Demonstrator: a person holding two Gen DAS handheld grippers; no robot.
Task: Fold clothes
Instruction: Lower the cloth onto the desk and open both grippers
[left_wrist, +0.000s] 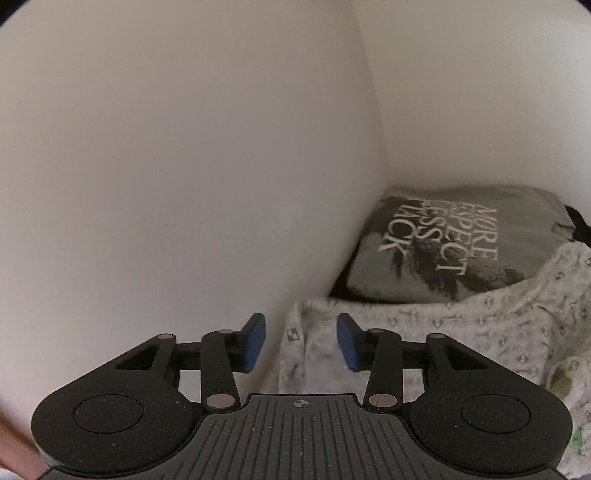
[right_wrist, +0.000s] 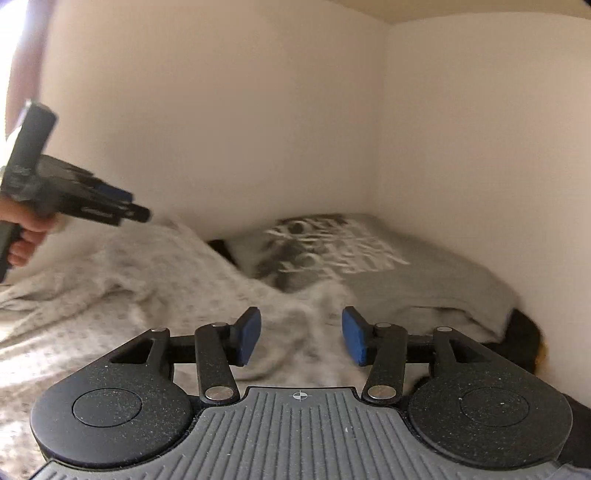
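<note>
A white patterned garment (left_wrist: 461, 332) lies crumpled in front of me; it also shows in the right wrist view (right_wrist: 129, 295). Behind it, in the corner, lies a folded grey T-shirt with white lettering (left_wrist: 454, 240), also seen in the right wrist view (right_wrist: 388, 266). My left gripper (left_wrist: 301, 341) is open and empty, above the garment's left edge near the wall. In the right wrist view the left gripper (right_wrist: 122, 210) hangs at the far left, held by a hand. My right gripper (right_wrist: 301, 338) is open and empty, just above the white garment.
White walls (left_wrist: 184, 147) meet in a corner behind the clothes, close on the left and the right (right_wrist: 480, 147). A dark item (right_wrist: 524, 332) lies under the grey T-shirt at the right. A black cloth (left_wrist: 576, 221) shows at the far right.
</note>
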